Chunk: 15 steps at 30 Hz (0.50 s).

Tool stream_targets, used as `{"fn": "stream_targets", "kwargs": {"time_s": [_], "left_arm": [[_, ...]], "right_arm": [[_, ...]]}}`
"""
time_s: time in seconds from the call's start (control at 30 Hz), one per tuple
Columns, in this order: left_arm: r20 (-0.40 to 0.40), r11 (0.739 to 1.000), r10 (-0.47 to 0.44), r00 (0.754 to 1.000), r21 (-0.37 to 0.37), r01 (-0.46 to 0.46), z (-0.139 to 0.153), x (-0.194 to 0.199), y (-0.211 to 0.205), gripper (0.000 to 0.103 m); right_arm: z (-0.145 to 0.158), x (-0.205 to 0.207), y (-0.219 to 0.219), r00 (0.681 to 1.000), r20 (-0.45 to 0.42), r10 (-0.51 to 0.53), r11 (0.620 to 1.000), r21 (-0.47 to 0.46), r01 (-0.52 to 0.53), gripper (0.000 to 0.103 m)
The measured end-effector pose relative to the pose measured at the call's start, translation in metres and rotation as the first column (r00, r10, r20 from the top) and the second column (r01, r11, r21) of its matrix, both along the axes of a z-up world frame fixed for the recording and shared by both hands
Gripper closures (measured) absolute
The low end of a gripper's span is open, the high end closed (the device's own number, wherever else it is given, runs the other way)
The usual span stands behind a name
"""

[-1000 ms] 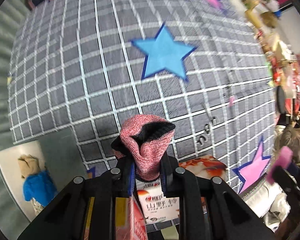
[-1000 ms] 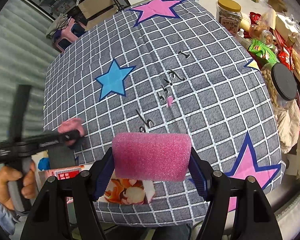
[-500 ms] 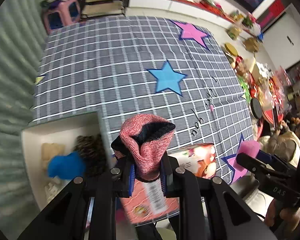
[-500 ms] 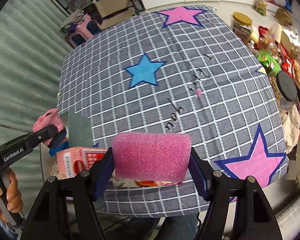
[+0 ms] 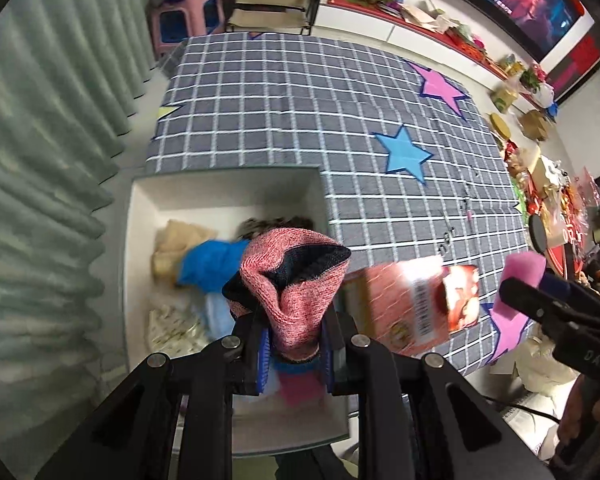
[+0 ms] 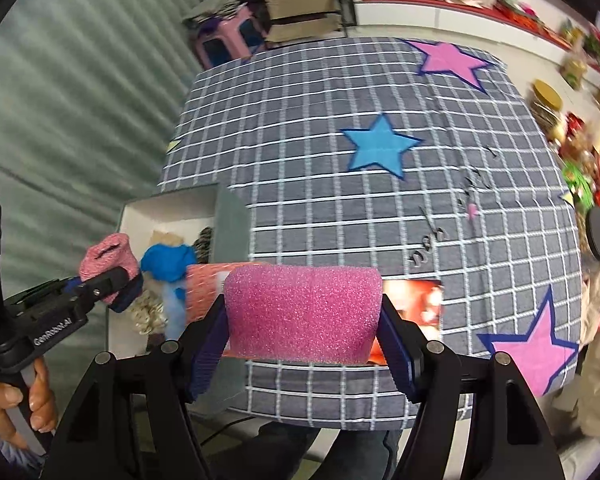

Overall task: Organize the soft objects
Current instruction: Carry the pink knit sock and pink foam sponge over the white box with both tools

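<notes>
My left gripper [image 5: 294, 350] is shut on a pink knit sock with a dark lining [image 5: 292, 280] and holds it above the open white storage box [image 5: 140, 216]. The box holds several soft things: a blue cloth [image 5: 210, 264], a beige plush [image 5: 176, 240] and a patterned fabric [image 5: 172, 328]. My right gripper [image 6: 302, 346] is shut on a pink foam sponge [image 6: 304, 312], held over the table's near edge. In the right wrist view the left gripper [image 6: 112, 280] with the sock [image 6: 108, 260] hangs over the box [image 6: 160, 208].
A red snack carton [image 5: 412, 304] lies on the grey checked tablecloth [image 5: 300, 112] beside the box. Jars and snack packs crowd the table's right side [image 6: 580, 152]. A green curtain [image 5: 40, 160] is at the left, a pink stool [image 5: 188, 20] beyond the table.
My left gripper has swung left with the sock, from over the tablecloth to above the box. My right gripper, still on the sponge, has shifted left so that the box shows in its view.
</notes>
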<state>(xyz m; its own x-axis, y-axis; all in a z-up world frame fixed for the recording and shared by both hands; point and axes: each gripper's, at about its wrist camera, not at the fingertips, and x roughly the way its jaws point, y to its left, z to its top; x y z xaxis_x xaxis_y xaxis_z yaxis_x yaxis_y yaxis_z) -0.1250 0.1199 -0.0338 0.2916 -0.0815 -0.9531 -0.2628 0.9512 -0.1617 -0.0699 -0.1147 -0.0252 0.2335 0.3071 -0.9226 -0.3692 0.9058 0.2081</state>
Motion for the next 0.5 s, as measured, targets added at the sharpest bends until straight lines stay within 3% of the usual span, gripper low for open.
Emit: {"fn": "stream_targets", "kwargs": {"time_s": [0.33,0.5], "left_arm": [[-0.036,0.999,0.026,0.999,0.045,-0.024,-0.014,-0.031,0.016,0.081],[-0.047,0.998,0.037,0.998,0.062,-0.034,-0.017,-0.039,0.019,0.081]], "right_arm": [[0.010,-0.024,0.062,0.982,0.047,0.182,0.983,-0.030,-0.181,0.032],[0.011,-0.030,0.078,0.973,0.055,0.226,0.974,-0.036,-0.224,0.032]]}}
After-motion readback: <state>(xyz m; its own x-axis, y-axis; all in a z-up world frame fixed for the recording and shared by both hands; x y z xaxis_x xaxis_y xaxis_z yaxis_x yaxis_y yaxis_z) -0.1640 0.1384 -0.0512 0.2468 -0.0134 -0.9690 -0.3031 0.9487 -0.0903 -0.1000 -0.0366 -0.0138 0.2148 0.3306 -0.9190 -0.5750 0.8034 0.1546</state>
